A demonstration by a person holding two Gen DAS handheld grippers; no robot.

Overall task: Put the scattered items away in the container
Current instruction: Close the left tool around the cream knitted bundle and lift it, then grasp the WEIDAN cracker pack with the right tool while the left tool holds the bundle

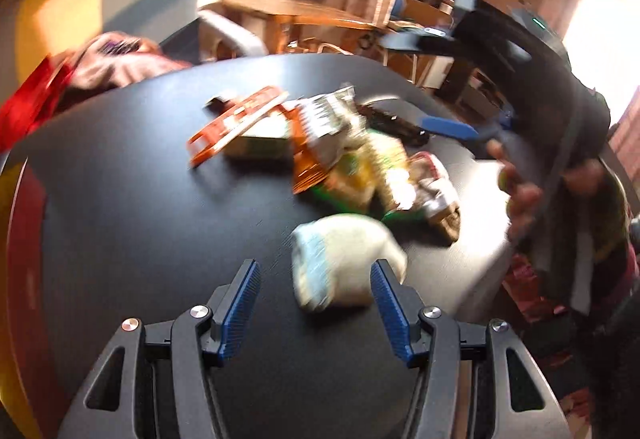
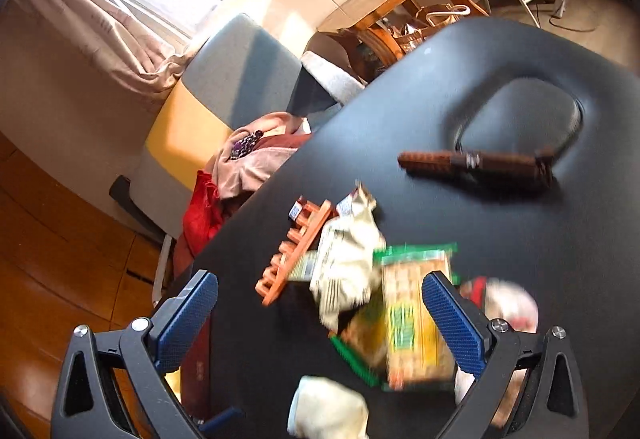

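snack pile: crumpled packets (image 1: 352,159) heaped mid tabletop (image 1: 140,199), blurred; a green-edged yellow packet (image 2: 412,319) among them
orange basket: slatted orange basket (image 1: 236,127) tipped on its side, touching the heap's far-left edge
white pouch: pale pouch (image 1: 344,263) alone, nearest the cameras, just beside the heap
brown bar: long brown wrapped bar (image 2: 476,163) apart, by the tabletop's recess
left gripper: (image 1: 316,307) jaws spread, nothing pinched, pouch just ahead
right gripper: (image 2: 320,319) jaws spread wide above the heap, nothing gripped
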